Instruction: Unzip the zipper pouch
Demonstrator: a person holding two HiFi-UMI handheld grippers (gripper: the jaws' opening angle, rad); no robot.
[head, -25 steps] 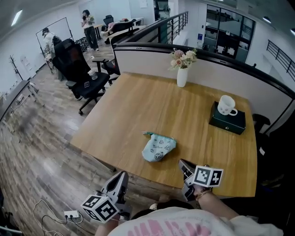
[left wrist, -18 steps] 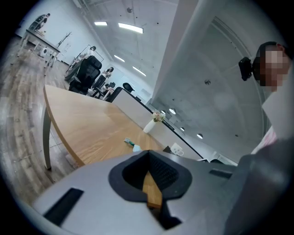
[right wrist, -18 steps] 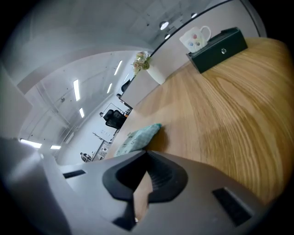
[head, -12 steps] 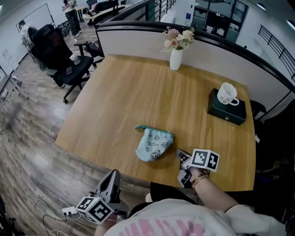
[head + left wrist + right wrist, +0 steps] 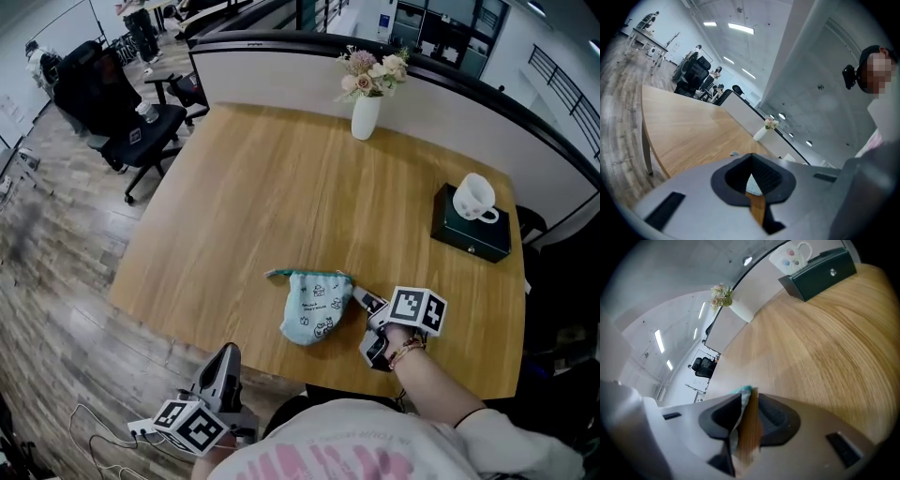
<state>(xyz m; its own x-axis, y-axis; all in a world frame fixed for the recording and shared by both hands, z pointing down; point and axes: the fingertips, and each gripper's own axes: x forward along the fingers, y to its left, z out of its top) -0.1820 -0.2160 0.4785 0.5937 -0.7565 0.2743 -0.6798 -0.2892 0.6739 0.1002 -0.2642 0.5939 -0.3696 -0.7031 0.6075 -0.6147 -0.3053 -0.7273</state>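
The light-blue printed zipper pouch [image 5: 314,305] lies near the table's front edge, its teal zipper edge along the top. My right gripper [image 5: 362,305] sits on the table at the pouch's right end. Its jaws are opening: in the right gripper view, the right gripper [image 5: 750,397] shows a strip of bare wood in the gap, and the pouch's edge [image 5: 744,391] rests against the left jaw without being pinched. My left gripper [image 5: 228,354] hangs shut below and in front of the table edge, away from the pouch. In the left gripper view, a sliver of pouch [image 5: 751,186] shows behind the left gripper [image 5: 751,157].
A white vase of flowers [image 5: 366,112] stands at the table's far edge. A dark green box [image 5: 472,234] with a white mug [image 5: 473,199] on it sits at the right. Black office chairs [image 5: 112,108] stand off the table's left side, over wood flooring.
My right gripper has moved forward and left across the table to the pouch's right end. The left gripper has stayed below the front edge.
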